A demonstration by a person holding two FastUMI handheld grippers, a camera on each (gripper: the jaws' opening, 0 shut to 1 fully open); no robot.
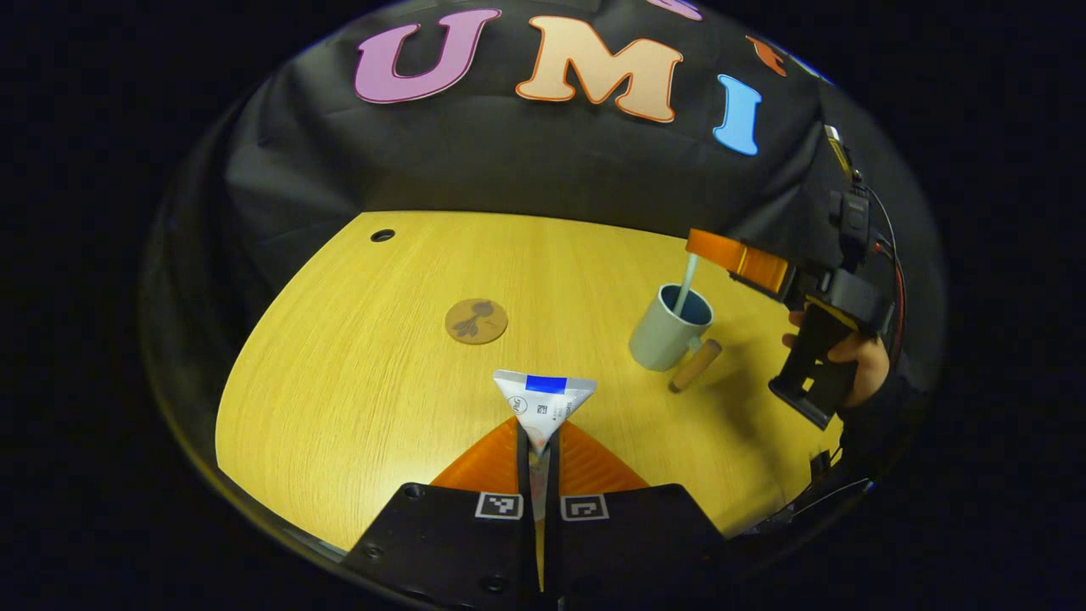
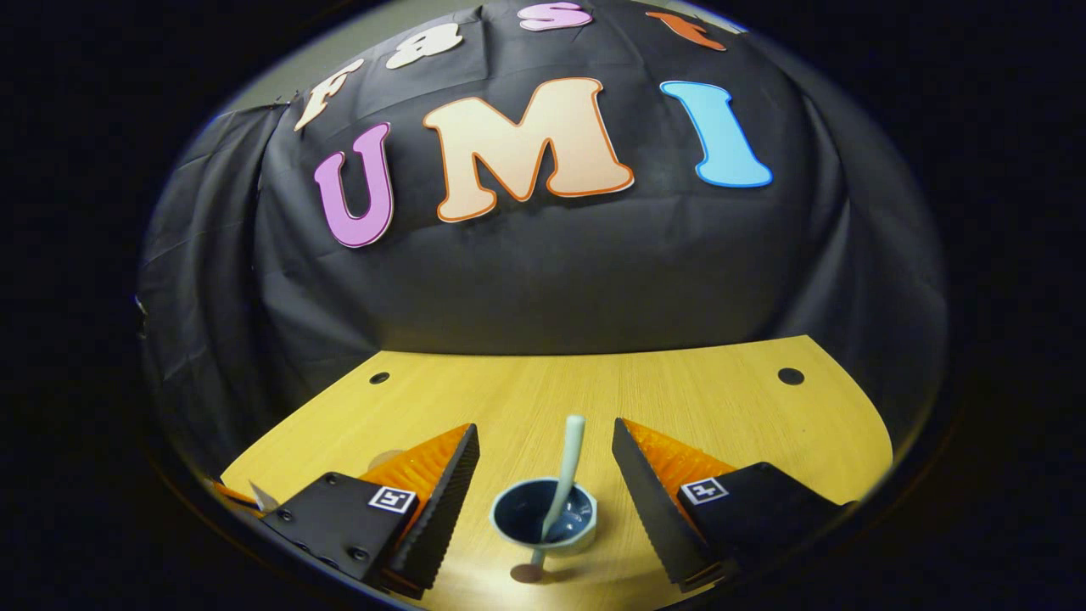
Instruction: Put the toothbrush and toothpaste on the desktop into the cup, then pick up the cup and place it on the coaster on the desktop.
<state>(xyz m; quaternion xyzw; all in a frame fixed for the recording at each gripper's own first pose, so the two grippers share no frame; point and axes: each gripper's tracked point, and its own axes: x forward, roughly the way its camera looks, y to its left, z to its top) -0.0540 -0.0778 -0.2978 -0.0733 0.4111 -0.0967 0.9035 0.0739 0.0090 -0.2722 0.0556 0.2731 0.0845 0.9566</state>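
Desktop: coaster left of cup.

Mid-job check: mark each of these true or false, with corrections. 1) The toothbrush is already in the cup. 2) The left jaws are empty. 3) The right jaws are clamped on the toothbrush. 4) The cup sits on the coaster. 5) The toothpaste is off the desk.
1) True: the toothbrush stands in the cup.
2) False: the left gripper is shut on the toothpaste.
3) False: the right gripper is open, its jaws wide on either side of the toothbrush.
4) False: the cup stands on the bare desk, apart from the coaster.
5) True: it is held above the desk in the left jaws.
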